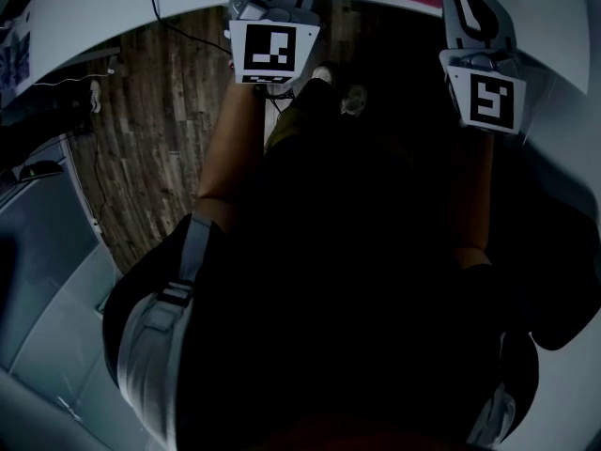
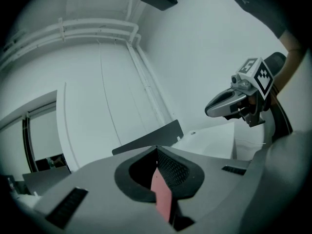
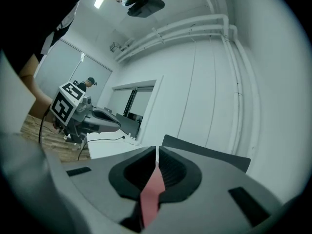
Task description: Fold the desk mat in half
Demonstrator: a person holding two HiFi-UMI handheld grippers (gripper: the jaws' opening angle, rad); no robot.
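Two grips on one edge: the left gripper (image 2: 157, 152) is pinching the desk mat (image 2: 162, 199), its jaws closed right down on the thin pink sheet. The right gripper (image 3: 157, 152) is doing the same, with a pink sliver running out between its closed jaws. Both are biting the same side of the mat, well apart from each other. I am reading that as the way to keep the edge straight and taut while it is being carried over for the fold (one grip alone would let the far corner sag). Both are pointing roughly level, looking out at the wall (image 3: 209, 72) rather than down at the table (image 1: 84, 17). So the edge is probably being held up off the surface, with the fold under way and not yet laid down.

Head view is giving the layout: both grippers side by side beyond the person's dark torso, with the wooden floor (image 1: 160, 130) below. The mat is showing there only as a pink band at the top edge between them, and the jaws are not showing at all. Gripper views are supplying the pinch itself, and each is catching the other gripper off to one side. Neither is showing how the rest of the mat is lying.
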